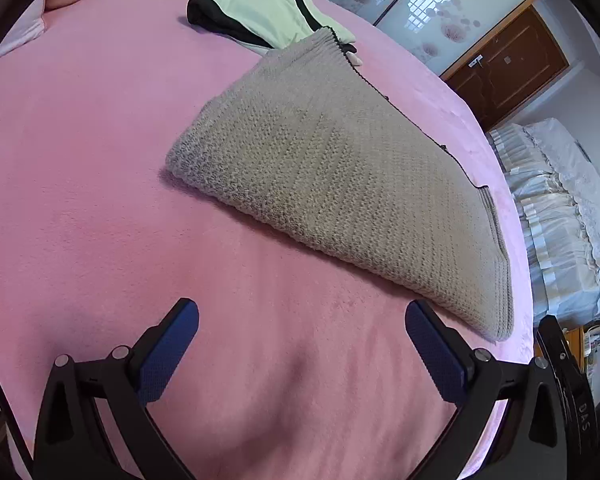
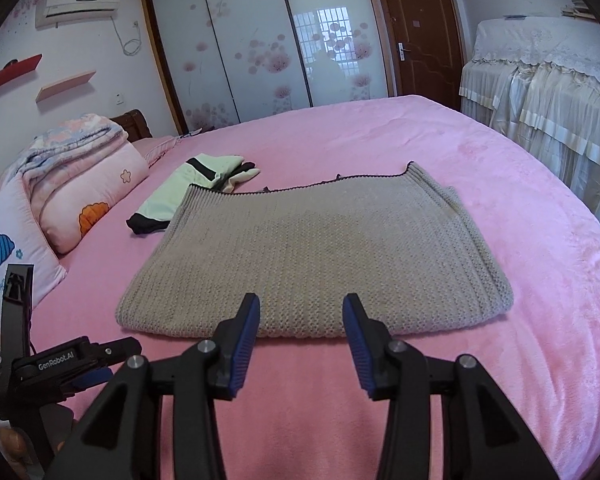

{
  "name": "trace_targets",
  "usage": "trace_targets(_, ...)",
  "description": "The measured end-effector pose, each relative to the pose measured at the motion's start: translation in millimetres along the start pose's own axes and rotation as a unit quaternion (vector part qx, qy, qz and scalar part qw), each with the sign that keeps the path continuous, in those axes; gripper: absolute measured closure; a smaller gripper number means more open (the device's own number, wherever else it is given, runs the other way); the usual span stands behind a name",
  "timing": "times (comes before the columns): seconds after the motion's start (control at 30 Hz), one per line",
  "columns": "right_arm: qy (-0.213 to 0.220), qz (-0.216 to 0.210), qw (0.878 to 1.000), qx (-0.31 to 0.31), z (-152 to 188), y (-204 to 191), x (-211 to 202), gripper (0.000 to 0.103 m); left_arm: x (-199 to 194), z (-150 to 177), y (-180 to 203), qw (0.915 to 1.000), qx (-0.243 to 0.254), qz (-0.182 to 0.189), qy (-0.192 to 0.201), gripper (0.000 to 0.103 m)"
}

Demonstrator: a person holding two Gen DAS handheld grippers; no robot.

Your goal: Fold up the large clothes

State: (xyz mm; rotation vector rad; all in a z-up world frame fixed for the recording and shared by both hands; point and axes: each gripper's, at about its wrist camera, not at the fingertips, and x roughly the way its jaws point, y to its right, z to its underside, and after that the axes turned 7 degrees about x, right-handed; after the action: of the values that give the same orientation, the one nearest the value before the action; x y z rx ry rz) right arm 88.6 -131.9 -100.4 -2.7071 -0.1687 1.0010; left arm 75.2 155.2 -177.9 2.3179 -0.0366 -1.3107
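A beige knitted sweater (image 2: pixel 308 256) lies folded flat on the pink bed (image 2: pixel 540 320); it also shows in the left wrist view (image 1: pixel 340 184). My right gripper (image 2: pixel 300 312) is open and empty, its tips just over the sweater's near edge. My left gripper (image 1: pixel 302 320) is open wide and empty, above bare pink blanket (image 1: pixel 80 200), short of the sweater's near corner. The left gripper's body also shows at the lower left of the right wrist view (image 2: pixel 64 364).
A folded pale green and black garment (image 2: pixel 188 196) lies beyond the sweater's far left corner, also in the left wrist view (image 1: pixel 260 20). Pillows and a folded quilt (image 2: pixel 80 184) sit at the bed's left. A lace-covered piece of furniture (image 2: pixel 540 92) stands past the right edge.
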Motion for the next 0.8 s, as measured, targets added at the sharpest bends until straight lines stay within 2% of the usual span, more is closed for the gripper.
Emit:
trace_targets(0.13, -0.011, -0.001, 1.0, -0.004, 3, -4, 10, 0.06, 22, -2, -8, 0.9996, -0.006, 0.024, 0.009, 0.0)
trace_targets(0.3, -0.017, 0.001, 1.0, -0.012, 4, -8, 22, 0.06, 55, -19, -19, 0.9972, -0.037, 0.056, 0.033, 0.0)
trace_targets(0.43, -0.022, 0.005, 1.0, -0.016, 3, -9, 33, 0.06, 73, -37, -16, 0.9958, -0.032, 0.053, 0.068, 0.0)
trace_targets(0.6, -0.019, 0.009, 0.999, -0.028, -6, -12, 53, 0.06, 94, -65, -12, 0.9944, -0.039, 0.044, 0.088, 0.001)
trace_targets(0.67, -0.017, 0.008, 0.999, -0.038, -14, -15, 67, 0.06, 97, -74, -9, 0.9934, -0.046, 0.038, 0.098, 0.009)
trace_targets(0.7, -0.018, 0.013, 0.999, -0.048, -20, -18, 77, 0.06, 97, -80, -6, 0.993, -0.047, 0.033, 0.103, 0.019)
trace_targets(0.73, -0.017, 0.015, 0.998, -0.057, -26, -22, 87, 0.062, 97, -84, -4, 0.9928, -0.049, 0.027, 0.106, 0.032)
trace_targets(0.77, -0.014, 0.017, 0.998, -0.066, -30, -24, 94, 0.068, 96, -88, -2, 0.9923, -0.051, 0.022, 0.111, 0.039)
trace_targets(0.8, -0.013, 0.024, 0.996, -0.083, -36, -30, 107, 0.077, 94, -91, 1, 0.9916, -0.051, 0.014, 0.118, 0.06)
